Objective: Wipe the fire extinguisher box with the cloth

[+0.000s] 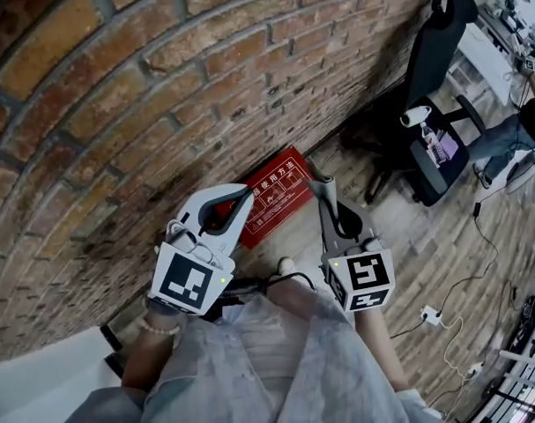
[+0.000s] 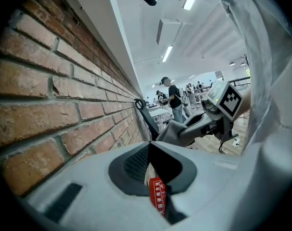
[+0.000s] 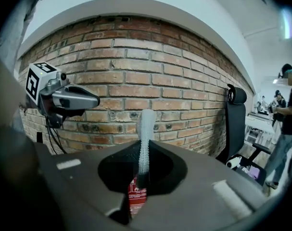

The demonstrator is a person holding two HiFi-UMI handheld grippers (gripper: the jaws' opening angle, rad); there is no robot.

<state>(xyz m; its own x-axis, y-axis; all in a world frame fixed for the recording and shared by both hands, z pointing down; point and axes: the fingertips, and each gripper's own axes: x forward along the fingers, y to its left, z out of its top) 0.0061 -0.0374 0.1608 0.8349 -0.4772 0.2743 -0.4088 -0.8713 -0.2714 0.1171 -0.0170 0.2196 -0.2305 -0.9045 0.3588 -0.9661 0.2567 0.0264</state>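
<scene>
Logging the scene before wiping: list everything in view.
red-brown brick wall: one, fills the left.
wood-plank floor: one, brown, at right.
red rectangular fire extinguisher box: one, red, on the floor against the wall.
black office chair: one, black, beside the wall.
small white power strip: one, white, on the floor.
pale grey knitted cloth: one, grey-white, pinched in the right tongs.
left tongs: one, pale grey, shut, empty.
right tongs: one, grey, shut on the cloth.

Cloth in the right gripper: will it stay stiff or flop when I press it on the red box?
The cloth is probably soft: it shows a knitted texture, pinched into a narrow strip in the right gripper. It sticks out past the fingers without drooping, so it seems light with some body, yet will likely fold against the red box.
</scene>
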